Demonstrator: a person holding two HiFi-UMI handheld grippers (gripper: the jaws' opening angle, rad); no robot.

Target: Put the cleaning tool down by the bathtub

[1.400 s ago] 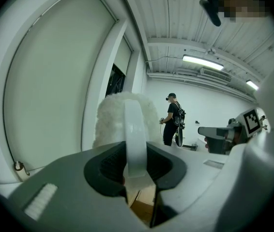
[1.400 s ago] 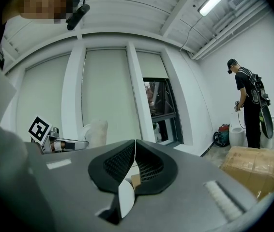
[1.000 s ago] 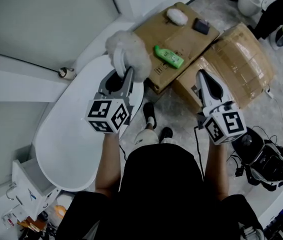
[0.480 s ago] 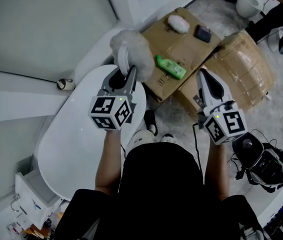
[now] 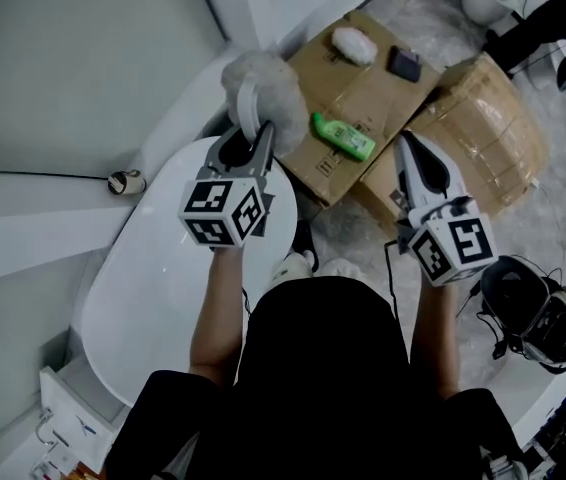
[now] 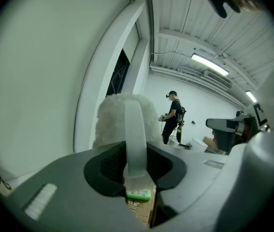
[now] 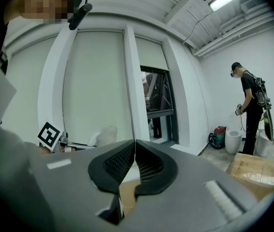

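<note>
Left gripper (image 6: 136, 159) is clamped on the flat, pale plastic handle (image 6: 135, 129) of the white fluffy cleaning tool (image 5: 266, 86). Its jaws stand partway apart with the strip pinched between the pads. The tool points up and away from me, its woolly head in the air over the far end of the white oval bathtub (image 5: 158, 273), close to the brown cardboard box (image 5: 373, 80) beside the tub.

I judge the tool to be very light. The head is soft and will squash rather than break, so I don't need to set it down carefully. The handle looks thin, stiff and smooth, and a strip like that could swivel or slide between the pads if I tilt it sharply. I think the handle is the right place to hold it, low on the flat part. The fluff gives nothing firm to grip.

Further right, a green plastic bottle (image 5: 342, 136) lies on the box. My right gripper (image 7: 133, 154) is closed on itself, with nothing in it, held over the floor in front of a second, wrapped carton (image 5: 488, 118).
</note>
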